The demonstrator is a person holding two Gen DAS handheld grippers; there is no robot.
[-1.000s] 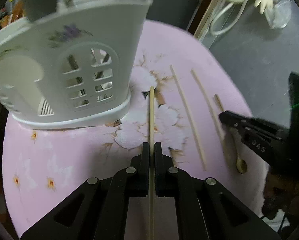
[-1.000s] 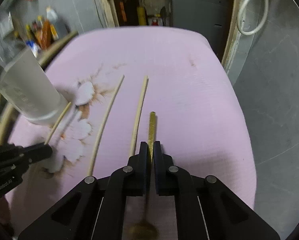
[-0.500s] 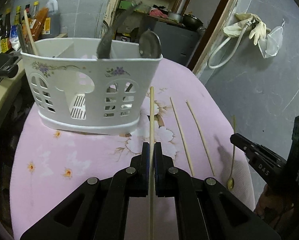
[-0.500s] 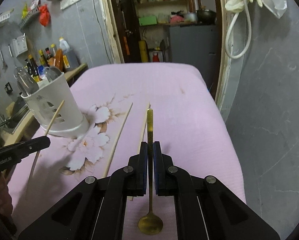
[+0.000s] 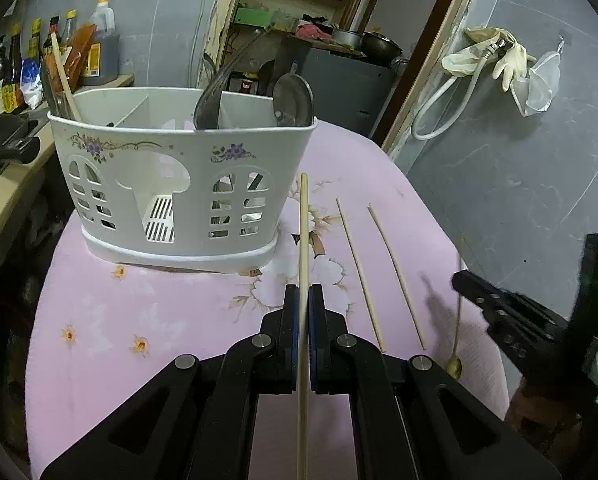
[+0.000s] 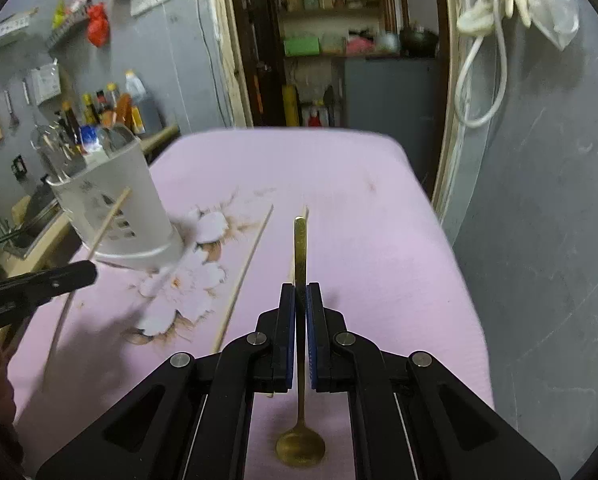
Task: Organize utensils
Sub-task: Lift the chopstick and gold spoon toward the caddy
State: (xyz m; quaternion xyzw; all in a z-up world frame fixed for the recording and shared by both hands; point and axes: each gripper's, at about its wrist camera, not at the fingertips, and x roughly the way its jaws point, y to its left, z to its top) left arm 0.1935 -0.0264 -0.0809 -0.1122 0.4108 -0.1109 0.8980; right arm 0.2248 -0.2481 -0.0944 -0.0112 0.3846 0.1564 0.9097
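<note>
The pink floral cloth (image 5: 187, 320) covers the work surface and carries all task items. At its left rear stands the white utensil caddy (image 5: 171, 184), upright, divided into compartments; a dark ladle (image 5: 211, 100) and a round metal utensil head (image 5: 293, 100) rise from its right-hand section, and a wooden chopstick (image 5: 63, 76) with other handles stands in the left section. Bottles (image 5: 31, 60) line a counter behind it. Two loose chopsticks (image 5: 361, 276) lie flat on the cloth, roughly parallel and slightly apart, between the caddy and the right edge. The left gripper (image 5: 303, 300) has its jaws fully closed upon a single chopstick (image 5: 303, 232), held clear of the cloth, its far tip just beside the caddy's right front corner. The right gripper (image 6: 299, 300) likewise has its jaws closed, clamping the flat handle of a brass spoon (image 6: 300, 446); the handle projects forward beyond the fingertips and the bowl hangs back beneath the gripper body, above the cloth.
</note>
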